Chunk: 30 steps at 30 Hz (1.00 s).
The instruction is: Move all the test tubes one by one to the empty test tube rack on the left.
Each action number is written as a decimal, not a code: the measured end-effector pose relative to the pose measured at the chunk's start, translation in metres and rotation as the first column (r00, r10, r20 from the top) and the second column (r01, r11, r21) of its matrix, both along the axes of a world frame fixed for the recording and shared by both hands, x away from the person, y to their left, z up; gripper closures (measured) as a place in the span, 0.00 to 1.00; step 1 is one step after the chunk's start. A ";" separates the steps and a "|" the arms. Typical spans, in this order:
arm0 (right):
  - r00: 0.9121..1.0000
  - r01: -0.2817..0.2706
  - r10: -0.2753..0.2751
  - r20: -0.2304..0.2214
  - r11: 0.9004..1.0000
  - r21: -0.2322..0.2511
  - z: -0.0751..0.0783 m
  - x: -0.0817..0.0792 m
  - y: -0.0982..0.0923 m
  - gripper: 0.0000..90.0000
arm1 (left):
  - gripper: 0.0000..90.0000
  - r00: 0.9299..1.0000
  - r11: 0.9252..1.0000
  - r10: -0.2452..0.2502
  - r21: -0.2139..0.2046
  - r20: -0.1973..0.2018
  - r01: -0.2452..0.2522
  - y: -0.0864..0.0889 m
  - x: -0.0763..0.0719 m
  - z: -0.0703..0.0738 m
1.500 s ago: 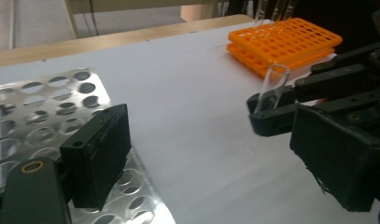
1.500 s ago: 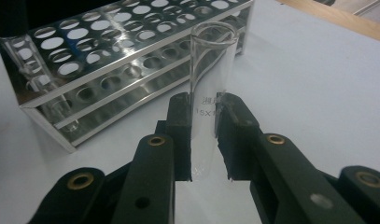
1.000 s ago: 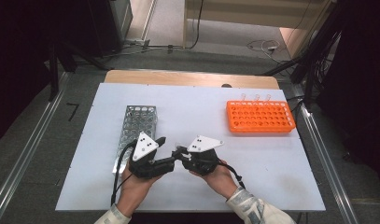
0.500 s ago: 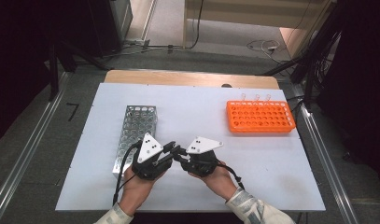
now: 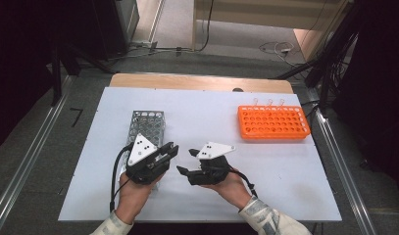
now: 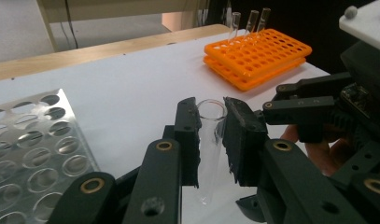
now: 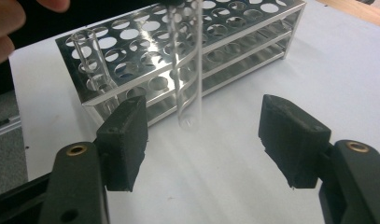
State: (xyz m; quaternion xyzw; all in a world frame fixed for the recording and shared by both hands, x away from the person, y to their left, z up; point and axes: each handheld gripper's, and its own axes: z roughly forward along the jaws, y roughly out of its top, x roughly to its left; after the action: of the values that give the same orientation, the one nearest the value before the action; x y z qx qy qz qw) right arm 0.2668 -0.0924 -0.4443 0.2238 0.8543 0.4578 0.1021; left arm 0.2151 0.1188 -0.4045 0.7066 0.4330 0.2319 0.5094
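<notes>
A clear glass test tube stands upright between the pads of my left gripper, which is shut on it just below the rim. In the high view my left gripper sits at the near end of the metal rack, facing my right gripper. My right gripper is open; its jaws have just been opening. In the right gripper view the tube hangs ahead of the spread jaws, with both pads clear of it.
The metal rack holds one tube at its near corner. An orange rack at the right back of the white table carries three tubes along its far edge. A wooden strip borders the table's far side.
My left gripper closed on the tube and drew slightly up and away. My right gripper's jaws spread apart and let the tube go. The two grippers now stand a little apart.
</notes>
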 end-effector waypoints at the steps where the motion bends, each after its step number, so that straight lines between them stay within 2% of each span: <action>1: 1.000 0.002 -0.002 0.000 1.000 0.000 0.000 0.001 -0.001 0.34 | 0.83 1.000 1.000 0.005 -0.002 0.001 -0.005 0.002 -0.001 0.001; 7: 1.000 0.006 -0.006 0.000 1.000 -0.001 0.000 0.002 -0.004 0.34 | 0.83 0.999 0.999 0.039 0.005 -0.014 -0.039 0.017 -0.001 0.000; 20: 1.000 0.015 -0.015 0.002 1.000 -0.004 0.000 0.003 -0.006 0.34 | 0.83 0.996 0.996 0.088 -0.014 -0.004 -0.089 0.043 -0.010 0.007; 30: 1.000 0.014 -0.014 0.010 1.000 -0.009 0.000 0.003 -0.006 0.34 | 0.83 0.995 0.995 0.100 -0.004 -0.015 -0.100 0.050 -0.016 0.010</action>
State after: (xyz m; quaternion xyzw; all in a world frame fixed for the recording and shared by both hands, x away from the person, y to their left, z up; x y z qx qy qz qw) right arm 0.2697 -0.0987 -0.4444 0.2270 0.8543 0.4544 0.1104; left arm 0.1995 0.1692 -0.3949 0.6844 0.4719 0.2508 0.4959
